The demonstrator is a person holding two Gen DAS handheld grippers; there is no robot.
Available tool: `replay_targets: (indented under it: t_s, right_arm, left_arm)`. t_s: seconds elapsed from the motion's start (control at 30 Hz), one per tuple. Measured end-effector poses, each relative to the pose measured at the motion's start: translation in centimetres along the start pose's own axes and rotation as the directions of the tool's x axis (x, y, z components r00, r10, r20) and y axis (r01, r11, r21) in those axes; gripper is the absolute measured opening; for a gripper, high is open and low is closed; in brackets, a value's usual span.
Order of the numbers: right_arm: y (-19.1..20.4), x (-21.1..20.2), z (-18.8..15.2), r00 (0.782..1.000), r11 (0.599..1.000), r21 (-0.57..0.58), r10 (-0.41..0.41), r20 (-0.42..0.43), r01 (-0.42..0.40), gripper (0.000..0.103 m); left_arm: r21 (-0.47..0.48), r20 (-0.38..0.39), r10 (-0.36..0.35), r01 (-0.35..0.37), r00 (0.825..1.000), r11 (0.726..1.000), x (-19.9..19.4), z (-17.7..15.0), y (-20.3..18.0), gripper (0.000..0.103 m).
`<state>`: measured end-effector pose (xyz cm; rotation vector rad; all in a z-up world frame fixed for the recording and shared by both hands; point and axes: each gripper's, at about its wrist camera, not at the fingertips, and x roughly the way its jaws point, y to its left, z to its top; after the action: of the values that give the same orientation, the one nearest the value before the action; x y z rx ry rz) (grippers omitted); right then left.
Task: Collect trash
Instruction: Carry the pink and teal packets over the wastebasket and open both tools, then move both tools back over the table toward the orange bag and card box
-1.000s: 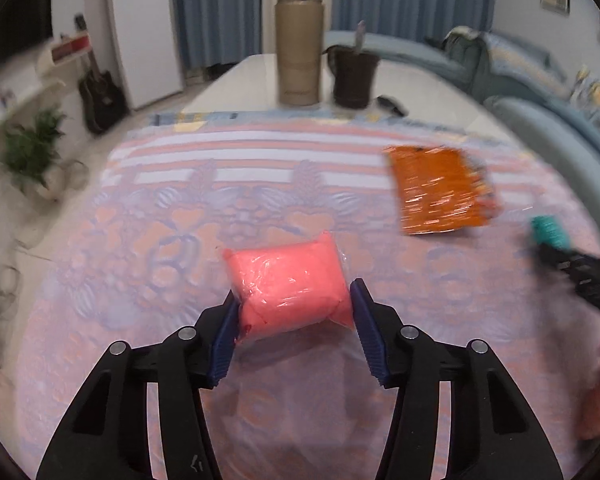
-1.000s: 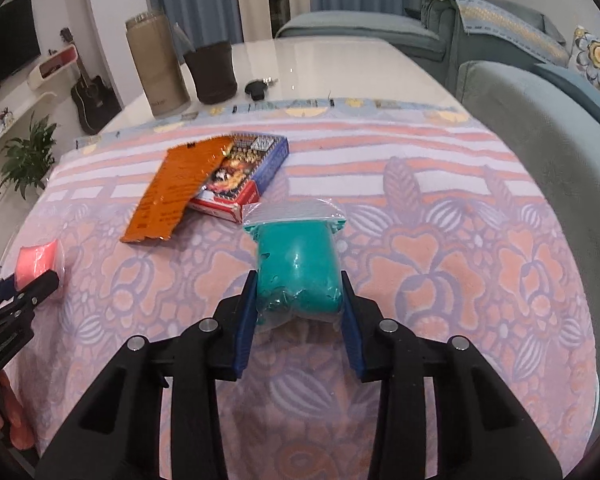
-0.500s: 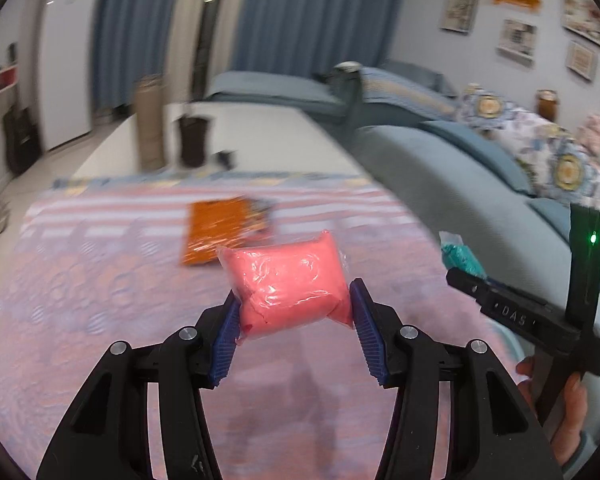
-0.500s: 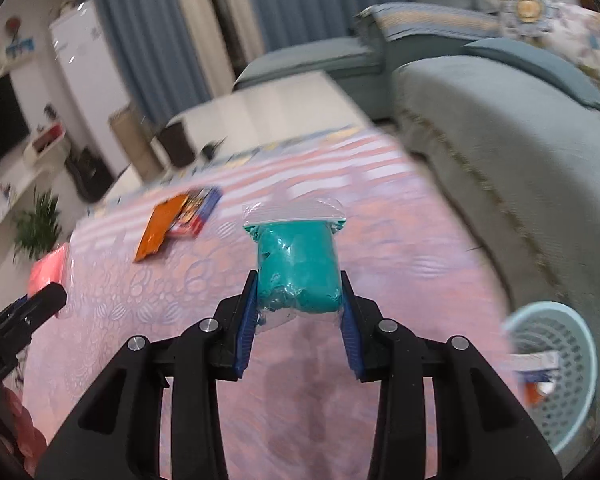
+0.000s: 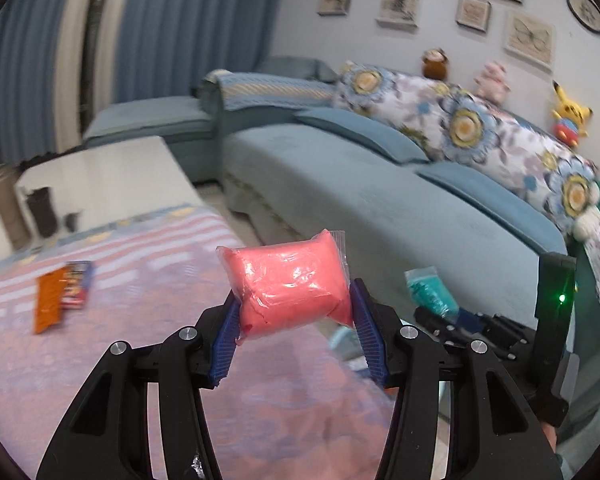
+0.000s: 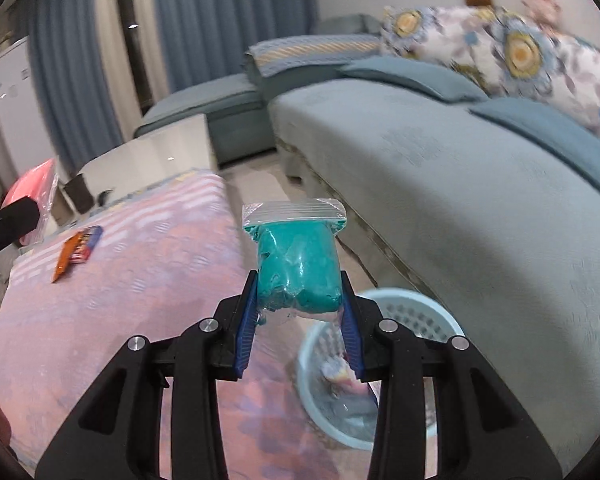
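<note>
My left gripper (image 5: 294, 312) is shut on a pink bag (image 5: 290, 284) of soft stuff, held above the right edge of the patterned tablecloth (image 5: 100, 344). A teal bag (image 6: 298, 268) with a clear zip top is clamped in my right gripper (image 6: 298, 304), over the table's edge. Just below and to the right of it, on the floor, stands a light blue basket (image 6: 416, 314) with some wrappers inside. In the left wrist view the right gripper (image 5: 452, 316) with the teal bag (image 5: 430, 290) shows at the right. An orange wrapper (image 6: 66, 258) and a small box (image 6: 87, 245) lie far back on the cloth.
A long blue-grey sofa (image 6: 480, 184) with flowered cushions (image 5: 480, 128) runs along the right, close to the basket. A dark cup (image 5: 42, 212) and a tan canister (image 5: 6, 204) stand on the bare white table end. Curtains hang at the back.
Both grippers have swung right and risen, each keeping its bag, from over the middle of the cloth to its right edge. The basket and sofa have come into view.
</note>
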<state>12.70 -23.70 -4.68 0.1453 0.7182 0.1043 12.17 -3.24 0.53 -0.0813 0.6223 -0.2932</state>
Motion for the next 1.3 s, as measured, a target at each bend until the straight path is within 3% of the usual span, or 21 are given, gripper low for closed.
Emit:
replay_targets:
  t_s: [0.2, 0.4, 0.63, 0.87, 1.1, 1.3]
  right_arm:
    - [-5.4, 1.2, -2.2, 0.997, 0.995, 0.091, -0.032, -0.072, 0.038, 0.034]
    - [-8.4, 3.8, -4.4, 0.987, 0.984, 0.162, -0.042, -0.154, 0.067, 0.034]
    - [-10.3, 6.4, -6.6, 0.967, 0.971, 0.218, -0.041, -0.25, 0.097, 0.035]
    - [-11.2, 7.2, -7.2, 0.959, 0.959, 0.258, -0.04, -0.28, 0.115, 0.037]
    - [-11.9, 7.1, -7.1, 0.96, 0.951, 0.283, -0.042, -0.278, 0.123, 0.047]
    - [-11.3, 6.4, -6.6, 0.964, 0.957, 0.268, -0.038, -0.265, 0.111, 0.047]
  left_arm:
    - [0.023, -0.095, -0.075, 0.077, 0.993, 0.997, 4.8, -1.2, -3.3, 0.05]
    - [0.034, -0.202, -0.122, 0.131, 0.972, 0.991, 9.2, -3.0, -4.9, 0.051]
    - [0.034, -0.297, -0.152, 0.17, 0.943, 0.985, 12.4, -4.7, -5.5, 0.052]
    - [0.018, -0.339, -0.186, 0.204, 0.922, 0.979, 13.8, -5.5, -5.9, 0.055]
    - [0.026, -0.323, -0.18, 0.199, 0.929, 0.98, 13.1, -5.3, -5.8, 0.07]
    - [0.002, -0.307, -0.171, 0.181, 0.936, 0.984, 12.2, -5.0, -4.2, 0.07]
